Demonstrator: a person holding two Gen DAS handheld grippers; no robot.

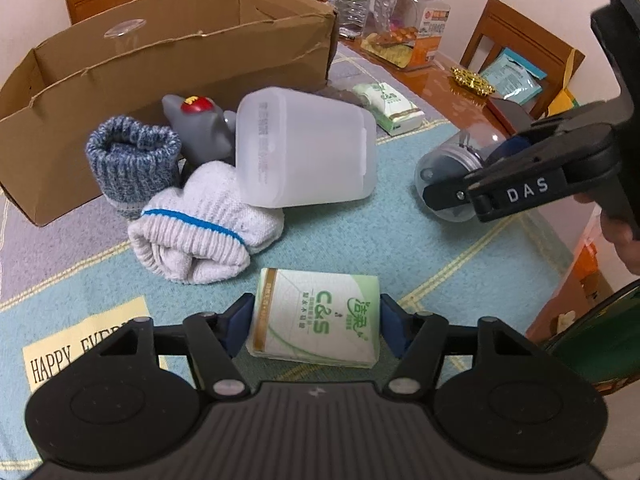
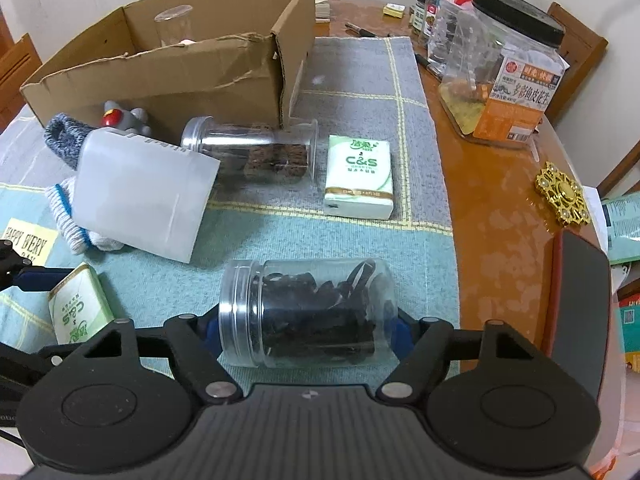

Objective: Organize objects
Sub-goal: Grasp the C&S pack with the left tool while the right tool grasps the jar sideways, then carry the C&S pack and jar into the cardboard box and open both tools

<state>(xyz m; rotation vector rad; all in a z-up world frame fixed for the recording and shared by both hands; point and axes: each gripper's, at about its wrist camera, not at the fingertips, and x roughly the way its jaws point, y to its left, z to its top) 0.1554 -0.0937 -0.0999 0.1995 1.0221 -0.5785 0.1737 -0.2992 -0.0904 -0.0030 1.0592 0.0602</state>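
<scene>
A green-and-white tissue pack [image 1: 316, 300] lies on the blue mat, and my left gripper [image 1: 315, 322] is shut on it, a blue pad against each side. A clear jar [image 2: 308, 312] of dark pieces lies on its side, with my right gripper [image 2: 306, 330] shut on its two ends. In the left wrist view the same jar [image 1: 444, 168] shows at the right, between black fingers. The tissue pack [image 2: 80, 308] also appears at the lower left of the right wrist view.
An open cardboard box [image 1: 160, 60] stands at the back with a glass [image 2: 174, 24] inside. In front lie a white plastic container [image 1: 304, 148], two rolled socks [image 1: 200, 232], a grey toy [image 1: 200, 120], another tissue pack [image 2: 358, 178] and a second jar [image 2: 256, 152]. Tall jars [image 2: 512, 60] crowd the wooden table's right.
</scene>
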